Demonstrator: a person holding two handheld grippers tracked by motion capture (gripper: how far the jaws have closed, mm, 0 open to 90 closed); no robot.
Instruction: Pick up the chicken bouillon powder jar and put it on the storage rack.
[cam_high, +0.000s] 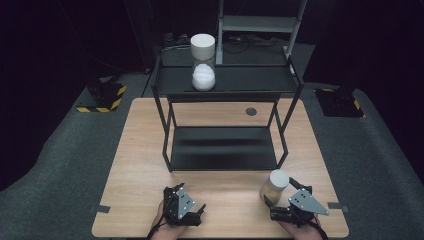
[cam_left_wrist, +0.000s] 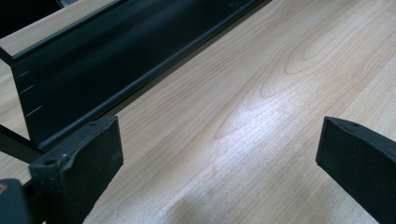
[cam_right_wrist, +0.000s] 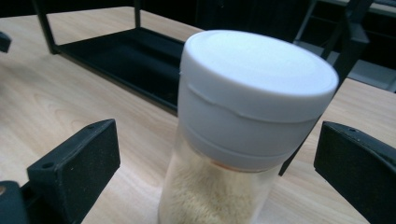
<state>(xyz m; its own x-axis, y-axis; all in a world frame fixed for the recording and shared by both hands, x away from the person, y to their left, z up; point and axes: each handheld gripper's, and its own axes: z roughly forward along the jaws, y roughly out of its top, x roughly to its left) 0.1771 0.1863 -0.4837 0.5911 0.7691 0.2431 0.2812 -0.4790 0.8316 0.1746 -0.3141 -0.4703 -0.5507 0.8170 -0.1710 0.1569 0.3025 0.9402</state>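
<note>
A clear jar of beige grains with a white lid (cam_high: 274, 186) stands upright on the wooden table (cam_high: 145, 150) near the front right. My right gripper (cam_high: 281, 192) is open, its jaws on either side of this jar (cam_right_wrist: 247, 116) with a gap to each. At the front left my left gripper (cam_high: 185, 198) is open over bare wood (cam_left_wrist: 261, 116), with nothing between its jaws. A second white-lidded jar (cam_high: 203, 62), holding white material, stands on the top shelf of a black two-tier rack (cam_high: 260, 80). The rack's lower shelf (cam_left_wrist: 93, 60) lies ahead of the left gripper.
The rack's lower shelf (cam_high: 225, 147) rests on the table's middle. A round grommet (cam_high: 251, 111) sits behind it. On the floor are a yellow-black striped base (cam_high: 102, 97), a dark base (cam_high: 340, 102) and a grey metal frame (cam_high: 260, 22) at the back.
</note>
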